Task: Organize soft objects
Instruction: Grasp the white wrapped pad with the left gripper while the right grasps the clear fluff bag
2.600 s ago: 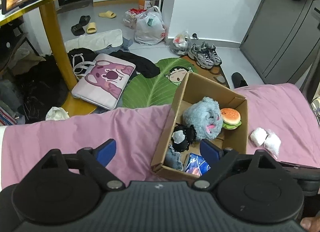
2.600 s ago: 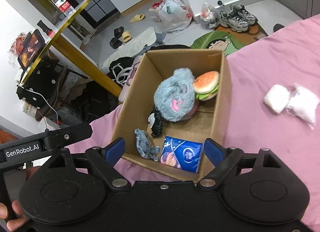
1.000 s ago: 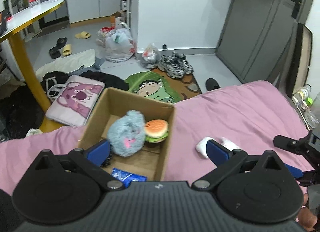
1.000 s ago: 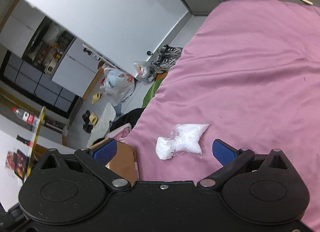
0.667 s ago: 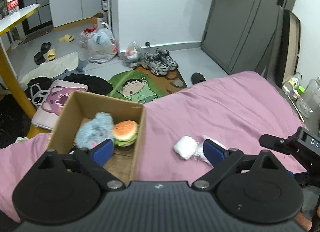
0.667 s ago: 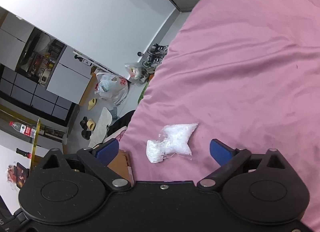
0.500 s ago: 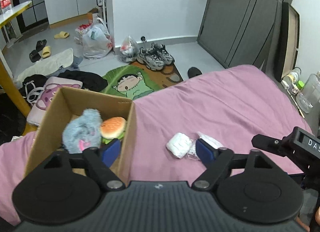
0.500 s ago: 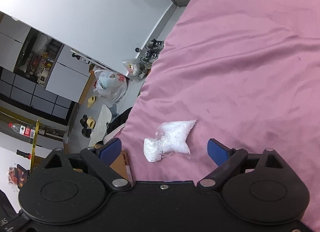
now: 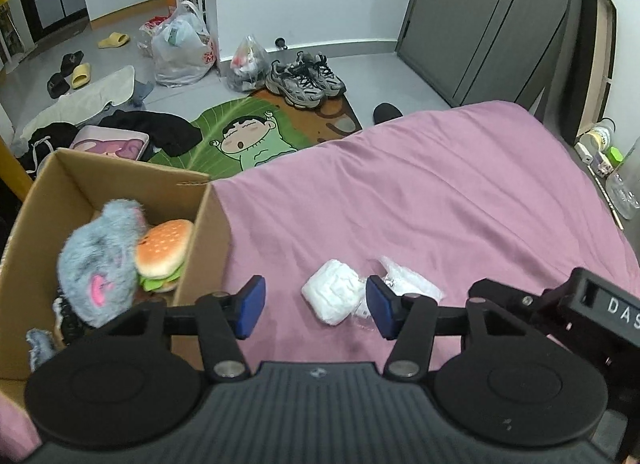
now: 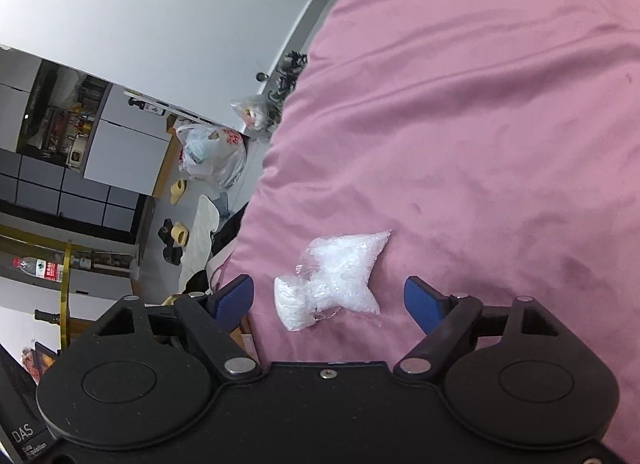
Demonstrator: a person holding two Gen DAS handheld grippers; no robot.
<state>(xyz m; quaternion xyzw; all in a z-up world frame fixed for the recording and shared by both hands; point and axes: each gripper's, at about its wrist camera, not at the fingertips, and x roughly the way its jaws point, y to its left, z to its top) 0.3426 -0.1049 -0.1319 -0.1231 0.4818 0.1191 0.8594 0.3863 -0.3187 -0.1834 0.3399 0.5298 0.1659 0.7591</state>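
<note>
Two white soft things lie side by side on the pink bedspread [image 9: 440, 192]: a folded white pad [image 9: 332, 296] and a clear bag of white stuffing [image 9: 404, 284]. My left gripper [image 9: 315, 310] hovers over them, jaws closing, with the pad between the blue fingers and untouched by the pads. My right gripper [image 10: 328, 302] is also closing, and it frames the bag [image 10: 344, 268] and the pad [image 10: 292, 302] without touching either. At the left an open cardboard box [image 9: 204, 216] holds a grey plush [image 9: 100, 252], a burger toy [image 9: 162, 250] and smaller items.
The right gripper's black housing [image 9: 580, 304] sits just right of the packets. Beyond the bed's edge the floor holds a leaf mat [image 9: 240, 136], sneakers [image 9: 304, 80], bags and slippers. Bottles [image 9: 600, 140] stand beside the bed at the far right.
The left view swung from the box toward the white packets and came lower, and its fingers drew in. The right gripper sank closer to the packets, and its fingers narrowed a little.
</note>
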